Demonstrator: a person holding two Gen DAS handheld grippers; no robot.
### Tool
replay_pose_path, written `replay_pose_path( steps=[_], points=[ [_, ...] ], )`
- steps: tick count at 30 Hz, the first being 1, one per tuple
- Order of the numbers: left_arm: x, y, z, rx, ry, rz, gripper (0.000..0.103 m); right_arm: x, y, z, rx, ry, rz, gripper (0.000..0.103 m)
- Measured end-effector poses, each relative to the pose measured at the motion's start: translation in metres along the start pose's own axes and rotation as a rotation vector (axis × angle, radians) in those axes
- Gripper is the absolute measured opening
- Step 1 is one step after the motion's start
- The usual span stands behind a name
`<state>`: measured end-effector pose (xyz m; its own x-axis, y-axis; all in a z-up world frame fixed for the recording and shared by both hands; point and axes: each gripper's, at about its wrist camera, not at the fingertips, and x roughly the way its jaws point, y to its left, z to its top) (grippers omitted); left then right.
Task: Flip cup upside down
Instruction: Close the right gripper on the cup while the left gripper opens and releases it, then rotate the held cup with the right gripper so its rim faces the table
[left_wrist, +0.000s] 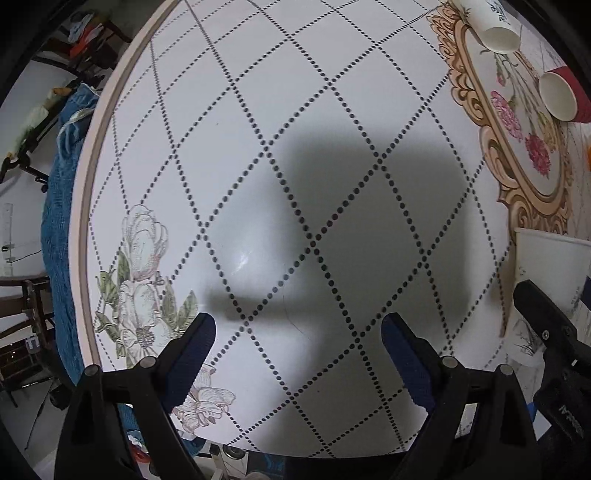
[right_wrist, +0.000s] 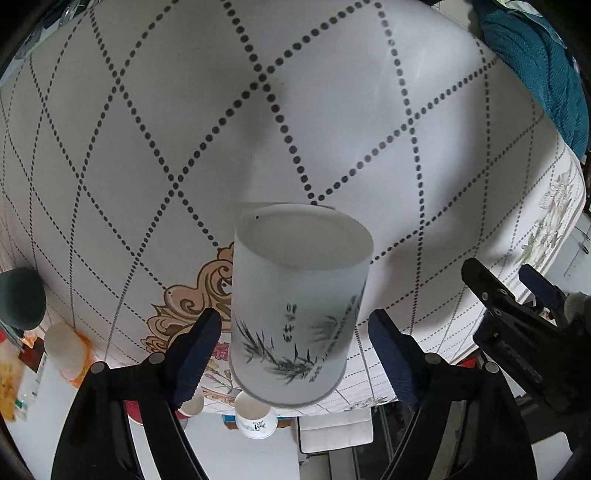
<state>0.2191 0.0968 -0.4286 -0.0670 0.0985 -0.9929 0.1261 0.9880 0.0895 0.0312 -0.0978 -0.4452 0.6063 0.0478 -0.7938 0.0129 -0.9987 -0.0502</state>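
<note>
A white paper cup (right_wrist: 295, 306) with grey bamboo print stands upside down on the round table (right_wrist: 332, 110), its flat base toward the camera. My right gripper (right_wrist: 291, 343) is open, its blue-padded fingers on either side of the cup with a gap on each side. The cup's edge (left_wrist: 546, 266) shows at the right of the left wrist view, next to the right gripper's black body (left_wrist: 546, 325). My left gripper (left_wrist: 299, 343) is open and empty above the bare table (left_wrist: 258, 147).
Another white cup (left_wrist: 495, 29) and a red cup (left_wrist: 561, 96) lie on the floral centre panel (left_wrist: 517, 140). A dark green object (right_wrist: 20, 299), a translucent container (right_wrist: 64, 350) and a further white cup (right_wrist: 255, 419) sit at the lower left. A blue cloth (right_wrist: 535, 66) lies beyond the table edge.
</note>
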Motion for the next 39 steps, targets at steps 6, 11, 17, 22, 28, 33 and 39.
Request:
replay_pose_path(
  steps=[6, 11, 17, 22, 28, 33, 39],
  points=[
    [0.005, 0.005, 0.001, -0.009, -0.006, 0.016, 0.092, 0.002, 0.002, 0.021, -0.002, 0.000, 0.004, 0.067],
    [0.001, 0.004, 0.003, -0.009, -0.012, 0.020, 0.092, 0.004, -0.002, 0.023, 0.018, -0.012, 0.018, 0.066],
    [-0.006, 0.010, 0.001, -0.016, -0.015, 0.020, 0.092, 0.004, -0.018, 0.023, 0.080, -0.012, 0.051, 0.065],
    [-0.007, 0.016, -0.002, -0.022, -0.016, 0.026, 0.092, 0.004, -0.048, 0.015, 0.264, -0.015, 0.189, 0.065],
    [-0.009, 0.026, -0.001, -0.025, -0.018, 0.028, 0.092, 0.010, -0.079, -0.003, 0.538, -0.011, 0.365, 0.065],
    [-0.011, 0.033, 0.001, -0.030, -0.020, 0.019, 0.092, 0.024, -0.097, -0.027, 0.792, -0.010, 0.539, 0.065],
    [-0.015, 0.029, 0.004, -0.023, -0.029, 0.021, 0.092, 0.044, -0.100, -0.051, 1.084, -0.020, 0.767, 0.065]
  ],
)
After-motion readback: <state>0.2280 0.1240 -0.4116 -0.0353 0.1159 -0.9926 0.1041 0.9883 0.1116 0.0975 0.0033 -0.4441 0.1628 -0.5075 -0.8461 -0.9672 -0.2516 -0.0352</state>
